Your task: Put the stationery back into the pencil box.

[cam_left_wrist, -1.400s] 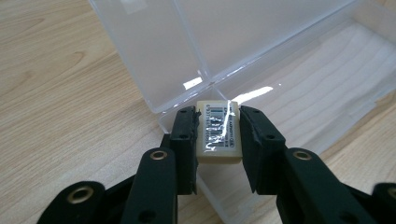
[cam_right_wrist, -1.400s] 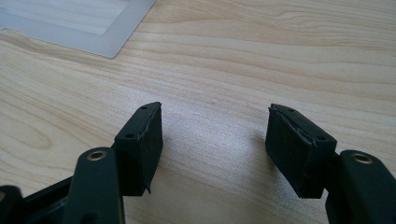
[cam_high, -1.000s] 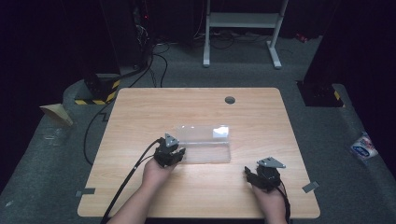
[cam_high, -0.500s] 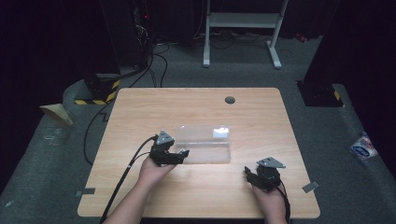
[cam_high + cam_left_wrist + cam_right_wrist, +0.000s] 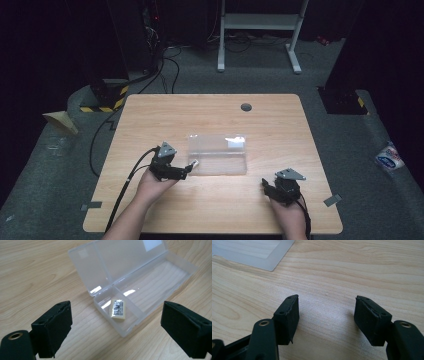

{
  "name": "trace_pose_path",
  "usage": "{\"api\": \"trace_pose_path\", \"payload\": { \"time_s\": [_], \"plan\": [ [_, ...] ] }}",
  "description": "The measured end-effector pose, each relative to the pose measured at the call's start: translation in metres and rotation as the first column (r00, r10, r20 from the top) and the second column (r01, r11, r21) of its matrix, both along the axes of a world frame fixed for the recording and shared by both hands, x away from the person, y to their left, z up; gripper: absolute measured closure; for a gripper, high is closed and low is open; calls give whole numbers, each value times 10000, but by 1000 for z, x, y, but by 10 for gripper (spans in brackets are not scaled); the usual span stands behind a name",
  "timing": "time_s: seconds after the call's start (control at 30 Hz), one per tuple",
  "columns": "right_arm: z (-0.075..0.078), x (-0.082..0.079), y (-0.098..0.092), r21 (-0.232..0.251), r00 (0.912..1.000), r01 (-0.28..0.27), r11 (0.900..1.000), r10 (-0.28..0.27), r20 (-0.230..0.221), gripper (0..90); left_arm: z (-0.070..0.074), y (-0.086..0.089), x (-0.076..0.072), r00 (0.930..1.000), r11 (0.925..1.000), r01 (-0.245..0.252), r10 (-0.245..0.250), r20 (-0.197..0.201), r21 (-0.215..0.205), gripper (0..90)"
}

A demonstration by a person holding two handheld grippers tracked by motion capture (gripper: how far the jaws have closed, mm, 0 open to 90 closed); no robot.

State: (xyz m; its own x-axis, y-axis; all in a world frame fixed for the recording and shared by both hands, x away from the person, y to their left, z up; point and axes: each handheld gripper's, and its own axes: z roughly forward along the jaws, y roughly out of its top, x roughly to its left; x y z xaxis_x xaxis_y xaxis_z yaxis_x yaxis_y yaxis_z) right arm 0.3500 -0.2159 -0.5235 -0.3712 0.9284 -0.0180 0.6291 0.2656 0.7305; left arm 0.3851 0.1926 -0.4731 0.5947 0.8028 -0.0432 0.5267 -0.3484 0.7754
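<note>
While the left gripper (image 5: 189, 167) sits at the clear plastic box's (image 5: 217, 159) left end, the right gripper (image 5: 266, 188) rests apart. Just ahead of the left's freshly opened, empty jaws, an eraser (image 5: 118, 309) lies in the box's (image 5: 160, 275) small compartment. Right jaws gape, empty, box corner (image 5: 262, 255) beyond.

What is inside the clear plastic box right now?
The clear plastic box lies open on the table. Its small end compartment holds one pale eraser with a printed label. The long compartment looks empty. Nothing inside is covered; the eraser's underside is hidden.
</note>
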Motion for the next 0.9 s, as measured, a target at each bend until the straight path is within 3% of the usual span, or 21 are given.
{"api": "trace_pose_path", "payload": {
  "time_s": [0.33, 0.67, 0.77, 0.9],
  "plan": [
    [0, 0, 0, 7, 10000, 0, 10000, 0, 3, 363, -2, 36, -18, 9988, 9988, -481, 481, 99, -12, 106],
    [0, 0, 0, 7, 10000, 18, 10000, -18, -12, 363, -16, 73, -36, 9957, 9953, -921, 923, -45, 289, 115],
    [0, 0, 0, 1, 10000, 0, 10000, 0, 7, 363, -24, 80, -39, 9945, 9947, -994, 1003, -303, 273, 140],
    [0, 0, 0, -2, 10000, 3, 10000, -3, 8, 363, -37, 86, -44, 9929, 9911, -1072, 1109, -440, 794, 141]
  ]
}}
